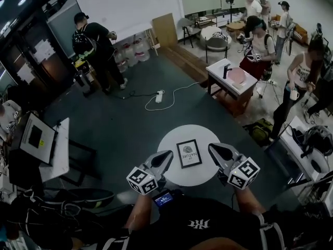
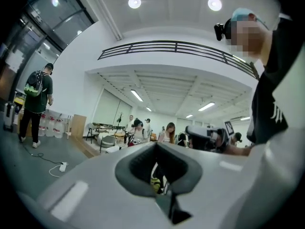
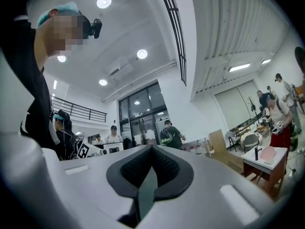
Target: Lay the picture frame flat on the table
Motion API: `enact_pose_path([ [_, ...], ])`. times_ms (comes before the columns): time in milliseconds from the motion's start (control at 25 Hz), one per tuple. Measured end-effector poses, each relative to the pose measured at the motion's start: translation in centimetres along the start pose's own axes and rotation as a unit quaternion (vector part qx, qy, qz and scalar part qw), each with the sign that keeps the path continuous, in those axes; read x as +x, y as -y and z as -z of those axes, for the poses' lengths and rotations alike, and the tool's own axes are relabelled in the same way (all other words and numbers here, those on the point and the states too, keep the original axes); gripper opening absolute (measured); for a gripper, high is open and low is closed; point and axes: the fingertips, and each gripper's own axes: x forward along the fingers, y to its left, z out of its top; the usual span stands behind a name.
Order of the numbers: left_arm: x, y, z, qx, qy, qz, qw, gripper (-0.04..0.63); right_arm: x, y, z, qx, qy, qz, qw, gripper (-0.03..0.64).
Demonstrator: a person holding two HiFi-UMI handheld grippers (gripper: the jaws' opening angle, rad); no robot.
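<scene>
Left gripper (image 1: 167, 155) and right gripper (image 1: 212, 149) are closed and empty. Frame (image 1: 189, 153) sits between them; it looks light, stiff and breakable, so pinch its border.

Dark grey floor (image 1: 130, 124), white wall (image 1: 125, 4), round ceiling lights (image 2: 134, 2), glass doors (image 3: 143, 113).

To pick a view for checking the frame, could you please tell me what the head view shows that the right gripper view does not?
Only the head view: the black picture frame on the round white table, flanked by the left gripper and right gripper. Only the right gripper view: round ceiling lights. Both: the small white table bearing a pink basin.
</scene>
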Motion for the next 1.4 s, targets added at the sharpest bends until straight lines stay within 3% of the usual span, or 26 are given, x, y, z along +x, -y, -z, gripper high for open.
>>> enact_pose_path([
  [240,-0.5,8.4,4.7,-0.003,-0.039,0.015,0.9991,0.002,-6.6,-3.8,3.2,0.032,-0.02,-0.041,0.998,0.0],
  [360,-0.9,11.4,6.2,0.013,-0.063,0.011,0.9979,0.002,-9.2,-5.4,4.0,0.041,-0.031,-0.055,0.997,0.0],
  [480,-1.5,13.4,5.8,0.037,-0.063,0.017,0.9972,0.003,-10.7,-7.0,3.9,0.034,-0.033,-0.064,0.997,0.0],
  [600,-2.3,14.6,5.0,0.033,-0.039,0.035,0.9981,0.003,-11.6,-9.0,3.2,0.016,-0.035,-0.066,0.997,0.0],
  [800,-4.1,16.2,5.8,-0.005,-0.016,0.059,0.9981,0.003,-13.4,-12.9,3.2,0.014,-0.033,-0.054,0.998,0.0],
  [1120,-12.9,18.5,10.8,-0.021,-0.047,0.073,0.996,0.003,-14.5,-21.7,7.0,0.016,-0.065,-0.061,0.996,0.0],
  [1280,-15.8,18.9,13.6,-0.029,-0.073,0.063,0.9949,0.003,-15.0,-23.1,10.0,0.044,-0.082,-0.031,0.995,0.0],
  [1400,-17.3,19.8,14.2,-0.027,-0.079,0.071,0.994,0.003,-15.4,-23.8,11.2,0.065,-0.076,-0.031,0.995,0.001],
])
